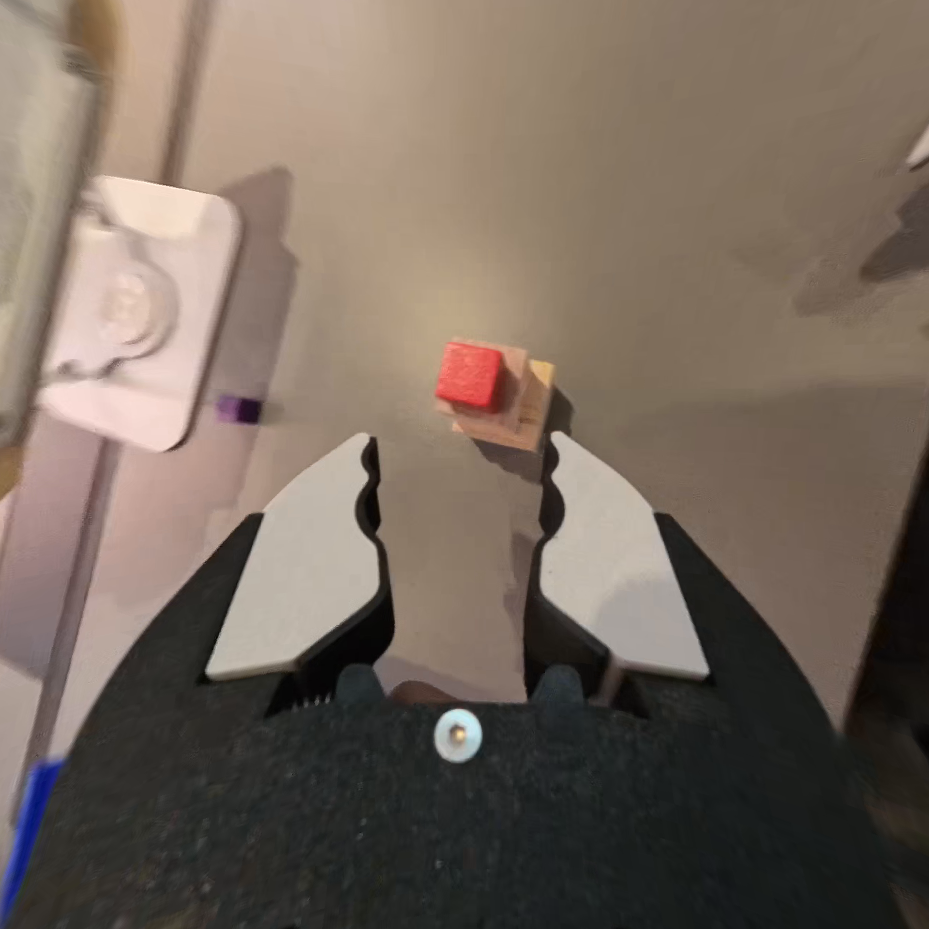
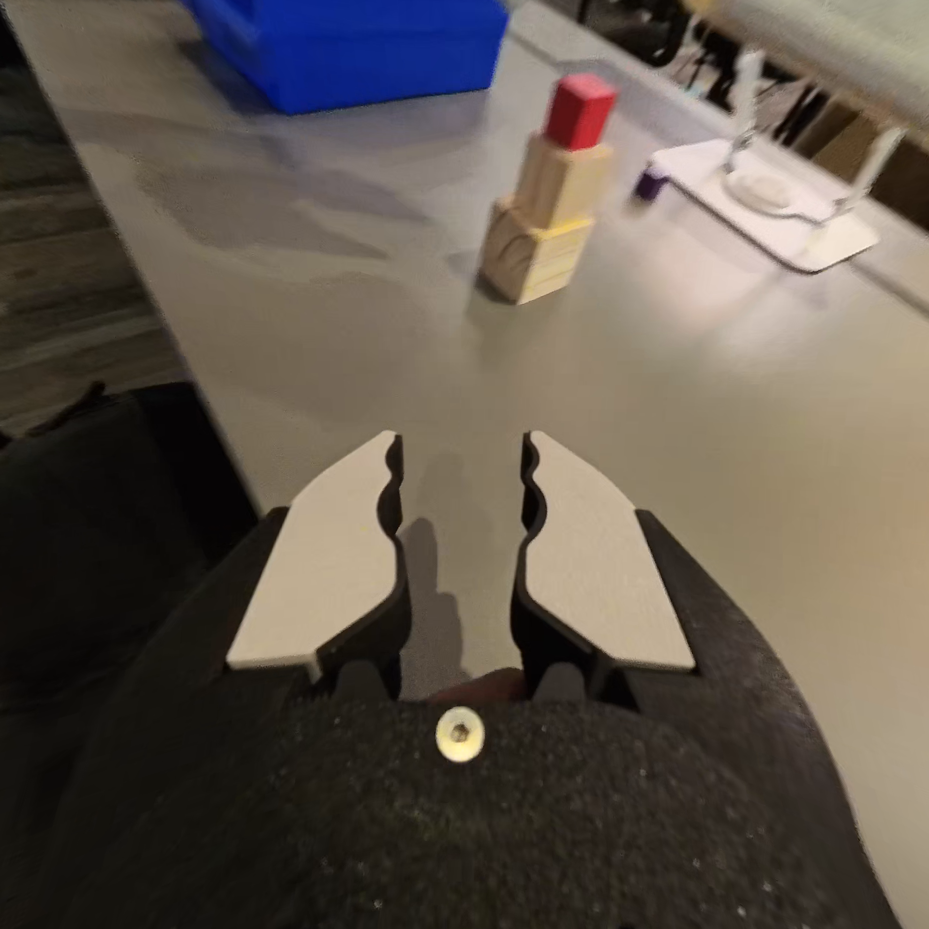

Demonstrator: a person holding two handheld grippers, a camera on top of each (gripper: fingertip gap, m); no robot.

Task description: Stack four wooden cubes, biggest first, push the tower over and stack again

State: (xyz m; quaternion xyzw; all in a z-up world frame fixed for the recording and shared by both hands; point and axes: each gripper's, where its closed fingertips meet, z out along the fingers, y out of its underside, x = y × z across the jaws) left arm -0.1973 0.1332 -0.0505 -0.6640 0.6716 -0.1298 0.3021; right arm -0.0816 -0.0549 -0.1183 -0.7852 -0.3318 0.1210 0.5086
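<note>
A tower of bare wooden cubes (image 2: pixel 540 226) capped by a small red wooden cube (image 2: pixel 580 118) stands upright on the grey counter (image 2: pixel 352 352). Left tongs (image 1: pixel 460 442) hover above it, right tongs (image 2: pixel 462 442) near the counter's edge; both gape apart, empty.
</note>
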